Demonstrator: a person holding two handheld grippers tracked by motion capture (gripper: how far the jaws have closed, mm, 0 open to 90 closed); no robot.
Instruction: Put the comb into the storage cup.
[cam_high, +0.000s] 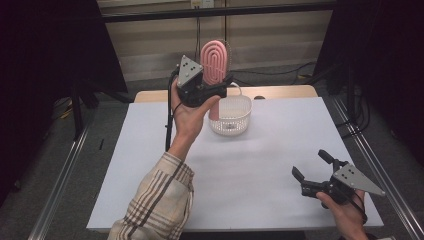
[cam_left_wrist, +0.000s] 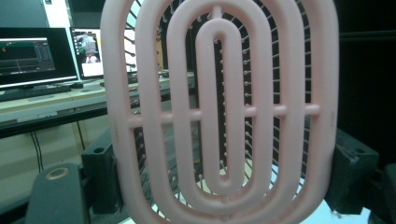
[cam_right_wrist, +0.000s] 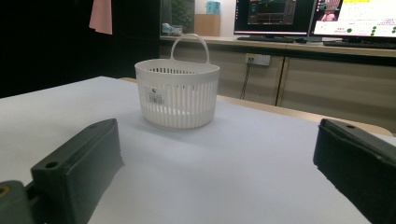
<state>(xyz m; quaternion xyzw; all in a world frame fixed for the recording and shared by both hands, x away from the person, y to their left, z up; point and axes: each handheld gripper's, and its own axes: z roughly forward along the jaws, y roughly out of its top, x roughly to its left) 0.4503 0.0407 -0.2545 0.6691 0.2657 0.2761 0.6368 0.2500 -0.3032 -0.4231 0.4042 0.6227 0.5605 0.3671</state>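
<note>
We see our left gripper (cam_high: 216, 89) pinching an upright pink oval plastic hairbrush (cam_high: 216, 61) above the white slatted plastic basket (cam_high: 230, 116), brush handle hidden, our right gripper (cam_high: 311, 170) spread over bare white tabletop (cam_high: 250, 170).

A white table (cam_high: 150, 165) carries a white slotted basket (cam_high: 230, 116).
</note>
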